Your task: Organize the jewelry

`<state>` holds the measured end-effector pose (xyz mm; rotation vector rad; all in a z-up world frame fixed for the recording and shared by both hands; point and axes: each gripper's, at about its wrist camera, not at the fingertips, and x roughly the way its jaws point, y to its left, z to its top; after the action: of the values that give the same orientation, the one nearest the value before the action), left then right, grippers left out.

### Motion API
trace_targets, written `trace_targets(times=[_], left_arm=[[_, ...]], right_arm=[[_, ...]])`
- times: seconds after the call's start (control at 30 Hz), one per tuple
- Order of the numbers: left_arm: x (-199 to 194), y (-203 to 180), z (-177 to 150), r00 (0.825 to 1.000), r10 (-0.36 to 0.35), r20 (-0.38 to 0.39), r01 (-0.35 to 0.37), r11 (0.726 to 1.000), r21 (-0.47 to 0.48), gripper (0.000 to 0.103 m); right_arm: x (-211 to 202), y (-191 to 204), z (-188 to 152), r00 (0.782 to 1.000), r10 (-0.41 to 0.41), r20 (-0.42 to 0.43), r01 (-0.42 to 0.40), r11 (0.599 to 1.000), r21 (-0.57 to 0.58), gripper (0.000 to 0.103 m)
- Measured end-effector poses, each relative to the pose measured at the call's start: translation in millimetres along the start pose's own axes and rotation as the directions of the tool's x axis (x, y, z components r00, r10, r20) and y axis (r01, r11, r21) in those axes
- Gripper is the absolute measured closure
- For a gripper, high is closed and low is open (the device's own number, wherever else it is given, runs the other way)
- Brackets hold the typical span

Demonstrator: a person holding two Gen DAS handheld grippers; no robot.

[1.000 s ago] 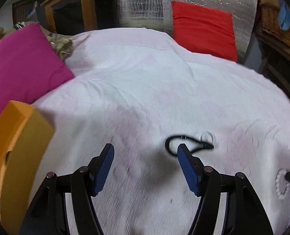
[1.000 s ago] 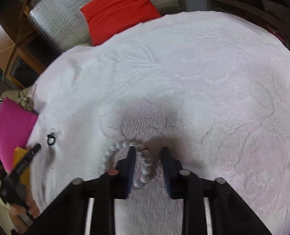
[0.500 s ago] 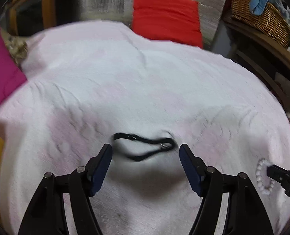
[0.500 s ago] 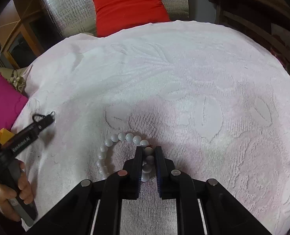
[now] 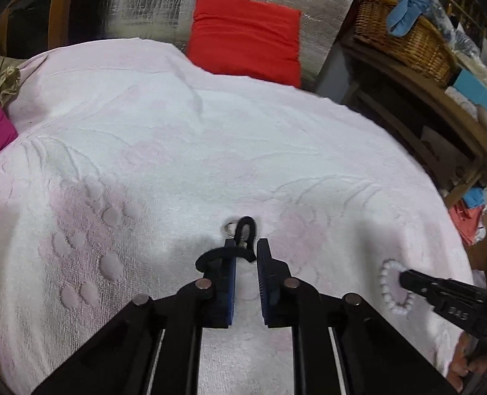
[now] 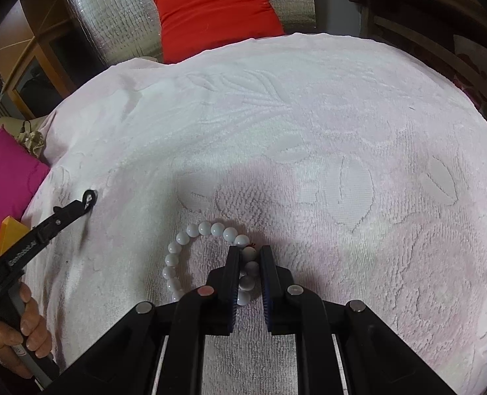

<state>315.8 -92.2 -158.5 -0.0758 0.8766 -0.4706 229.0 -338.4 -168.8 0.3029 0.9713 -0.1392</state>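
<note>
A black cord bracelet (image 5: 243,227) with a small silver ring lies on the pale pink bedspread (image 5: 164,151). My left gripper (image 5: 246,247) is closing its jaws, and the cord is pinched between the blue pads at their tips; a loop sticks out beyond them. In the right wrist view that same left gripper (image 6: 75,209) shows at the left with the cord (image 6: 90,196) at its tip. A white bead bracelet (image 6: 191,230) lies in front of my right gripper (image 6: 249,251), which is shut on its right side, several beads between the pads. The beads (image 5: 386,270) also appear in the left wrist view.
A red cushion (image 5: 246,46) leans on a silver foil panel (image 5: 144,3) at the back. A magenta cushion (image 6: 6,168) and an orange box (image 6: 11,230) sit at the left. A wicker basket (image 5: 404,39) stands on wooden shelving at the right. A hand (image 6: 26,326) holds the left tool.
My left gripper swung over the black cord and its wide jaws came together on it. The right jaws narrowed from a small gap onto the white beads and stayed in place.
</note>
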Motion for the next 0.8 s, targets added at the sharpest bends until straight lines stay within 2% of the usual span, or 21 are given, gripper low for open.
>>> trace_targets(times=[0.07,0.17,0.23,0.27,0.3,0.33,0.43,0.53,0.63,0.73,0.8], left_arm=[[-5,-1,-1,1.0,-0.021,-0.014,0.021,1.0,-0.004,0.09],[-9,-6,-7,0.999,0.013,-0.04,-0.012,1.0,0.019,0.09],[-6,-4,-9,0.997,0.026,-0.076,-0.024,1.0,0.016,0.082],[-4,-1,-11,0.995,0.02,-0.095,-0.021,1.0,-0.001,0.067],[-4,2,-13,0.994,0.025,-0.103,-0.028,0.999,-0.027,0.047],[-5,5,-13,0.995,0.036,-0.097,-0.04,0.998,-0.04,0.039],[-10,15,-13,0.996,0.025,-0.083,-0.033,0.995,-0.096,0.039],[-15,27,-14,0.993,0.014,-0.121,-0.034,0.985,-0.169,0.039],[-27,39,-11,0.996,0.033,-0.088,-0.052,0.973,-0.226,0.039],[-27,45,-9,0.995,0.077,-0.07,-0.092,0.969,-0.23,0.036],[-17,46,-11,0.993,0.069,-0.093,-0.09,0.968,-0.233,0.036]], right_arm=[[0,0,0,1.0,0.002,-0.001,-0.002,1.0,0.002,0.089],[1,-1,2,1.0,0.007,-0.006,-0.007,1.0,0.009,0.089],[1,-2,3,1.0,0.011,-0.009,-0.011,1.0,0.016,0.089],[1,-3,3,1.0,0.014,-0.01,-0.014,1.0,0.018,0.088],[1,-3,3,1.0,0.016,-0.009,-0.016,1.0,0.018,0.088],[1,-3,3,1.0,0.017,-0.008,-0.017,1.0,0.018,0.088],[2,-3,3,1.0,0.02,-0.008,-0.02,1.0,0.019,0.088],[3,-4,3,1.0,0.026,-0.007,-0.026,0.999,0.02,0.088],[3,-5,3,1.0,0.026,-0.005,-0.026,0.999,0.023,0.087],[3,-3,2,1.0,0.015,-0.003,-0.015,1.0,0.023,0.087],[3,-1,2,1.0,0.01,0.0,-0.01,1.0,0.02,0.087]])
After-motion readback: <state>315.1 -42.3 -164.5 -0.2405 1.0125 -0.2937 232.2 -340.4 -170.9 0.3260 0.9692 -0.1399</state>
